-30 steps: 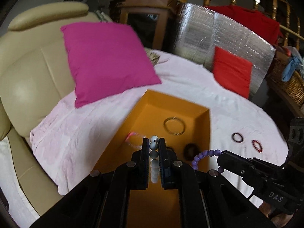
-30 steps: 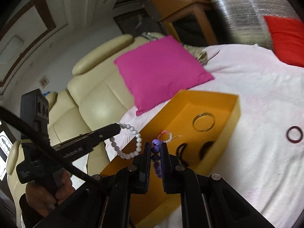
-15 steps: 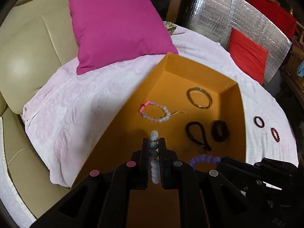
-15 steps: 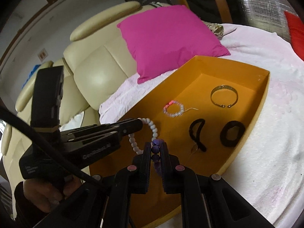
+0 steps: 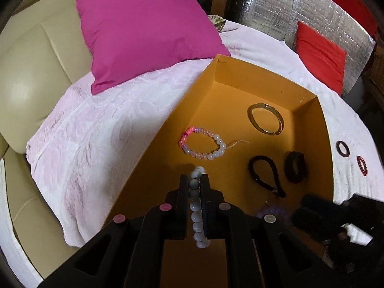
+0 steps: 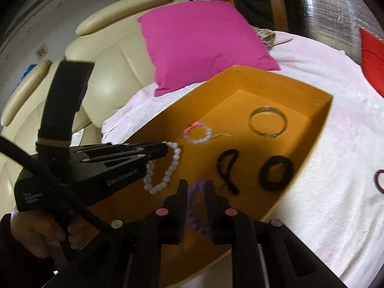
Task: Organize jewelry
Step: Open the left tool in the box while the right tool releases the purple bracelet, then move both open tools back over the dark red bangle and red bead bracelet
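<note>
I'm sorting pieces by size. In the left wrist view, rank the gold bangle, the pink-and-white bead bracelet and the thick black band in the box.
1. pink-and-white bead bracelet and gold bangle: alike, unranked; the bangle lies farther.
2. thick black band: smallest.

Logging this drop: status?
Left gripper shut on white bead bracelet. Right gripper shut on purple bead bracelet. Both over orange box. Nothing blocking.

My matt black plastic fingers (image 5: 183, 187) pinch glossy white beads (image 5: 195, 207). The orange box (image 5: 240, 67) looks like smooth matt card, holding a shiny metal bangle (image 5: 266, 118). Far left, glossy cream leather (image 5: 28, 72).
</note>
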A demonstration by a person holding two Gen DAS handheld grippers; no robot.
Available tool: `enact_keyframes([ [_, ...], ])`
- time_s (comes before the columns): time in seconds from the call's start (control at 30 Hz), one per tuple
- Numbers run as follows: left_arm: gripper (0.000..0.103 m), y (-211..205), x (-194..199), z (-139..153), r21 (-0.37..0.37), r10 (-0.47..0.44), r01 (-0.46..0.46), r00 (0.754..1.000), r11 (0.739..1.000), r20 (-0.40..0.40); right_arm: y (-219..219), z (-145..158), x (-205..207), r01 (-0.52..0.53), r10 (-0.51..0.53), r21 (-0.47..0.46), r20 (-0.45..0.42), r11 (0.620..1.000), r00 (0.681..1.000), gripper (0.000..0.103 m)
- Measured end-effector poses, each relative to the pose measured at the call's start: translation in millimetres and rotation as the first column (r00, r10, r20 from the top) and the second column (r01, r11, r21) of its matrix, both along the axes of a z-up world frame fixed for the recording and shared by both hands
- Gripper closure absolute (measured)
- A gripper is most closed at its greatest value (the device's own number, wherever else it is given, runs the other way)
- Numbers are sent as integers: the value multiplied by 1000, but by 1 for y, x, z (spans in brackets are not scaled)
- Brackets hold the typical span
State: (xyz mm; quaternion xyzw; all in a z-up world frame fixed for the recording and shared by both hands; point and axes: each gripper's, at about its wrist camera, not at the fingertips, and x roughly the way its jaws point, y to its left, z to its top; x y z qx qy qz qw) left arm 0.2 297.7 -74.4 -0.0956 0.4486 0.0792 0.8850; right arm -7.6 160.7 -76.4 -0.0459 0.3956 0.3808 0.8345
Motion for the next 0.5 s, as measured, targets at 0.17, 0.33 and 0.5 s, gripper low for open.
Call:
enact_keyframes([
  [0.17, 93, -5, 6, 12, 58, -13, 12, 1000, 998, 8, -37, 20, 17, 67, -65, 114, -17, 991, 998, 80],
  [0.33, 89, -21, 7, 36, 101, -25, 20, 998, 995, 52, -92, 43, 36, 200, -205, 204, -1, 958, 979, 80],
  [0.5, 87, -61, 9, 67, 113, -79, 66, 990, 991, 116, -149, 54, 53, 336, -335, 276, -50, 901, 941, 80],
])
